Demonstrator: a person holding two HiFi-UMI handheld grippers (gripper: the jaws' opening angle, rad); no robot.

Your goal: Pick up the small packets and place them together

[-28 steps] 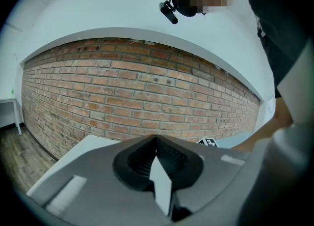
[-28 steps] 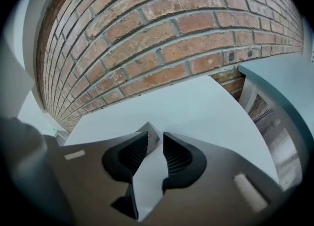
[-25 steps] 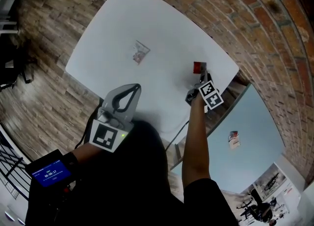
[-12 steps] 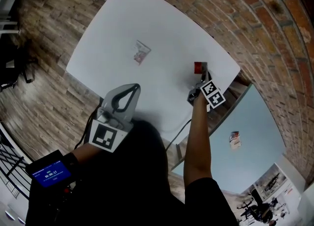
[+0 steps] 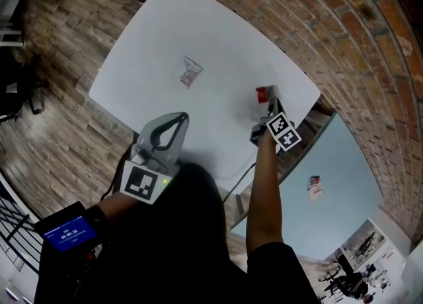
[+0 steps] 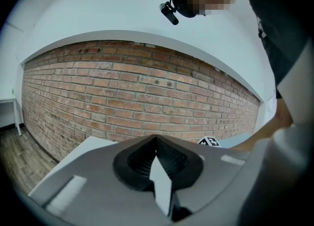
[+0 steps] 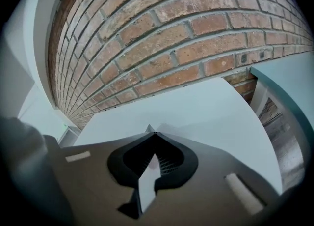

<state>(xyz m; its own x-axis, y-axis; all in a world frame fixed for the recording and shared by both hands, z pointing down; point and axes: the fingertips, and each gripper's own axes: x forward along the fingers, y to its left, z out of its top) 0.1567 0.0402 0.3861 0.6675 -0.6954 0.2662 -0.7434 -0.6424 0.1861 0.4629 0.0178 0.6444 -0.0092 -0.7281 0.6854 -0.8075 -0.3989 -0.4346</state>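
A small red packet (image 5: 264, 93) sits at the far right edge of the white table (image 5: 198, 25). My right gripper (image 5: 268, 100) has its jaws closing to shut on the packet's near edge. In the right gripper view the jaw tips (image 7: 155, 132) meet, and a pale corner of the packet (image 7: 148, 128) pokes out past them. A clear packet with reddish contents (image 5: 190, 71) lies alone in the middle of the table. My left gripper (image 5: 183, 117) hovers over the table's near edge, shut with nothing in it. In the left gripper view it (image 6: 156, 137) points at the brick wall.
A light blue table (image 5: 330, 184) stands to the right, across a narrow gap, with another small packet (image 5: 314, 188) on it. A brick wall (image 5: 344, 25) runs behind both tables. Wood floor (image 5: 46, 84) lies to the left. A blue-screen device (image 5: 65, 234) rides on the left forearm.
The right gripper's jaws have closed on the red packet, which has shifted slightly left and tilted. The left gripper has not moved.
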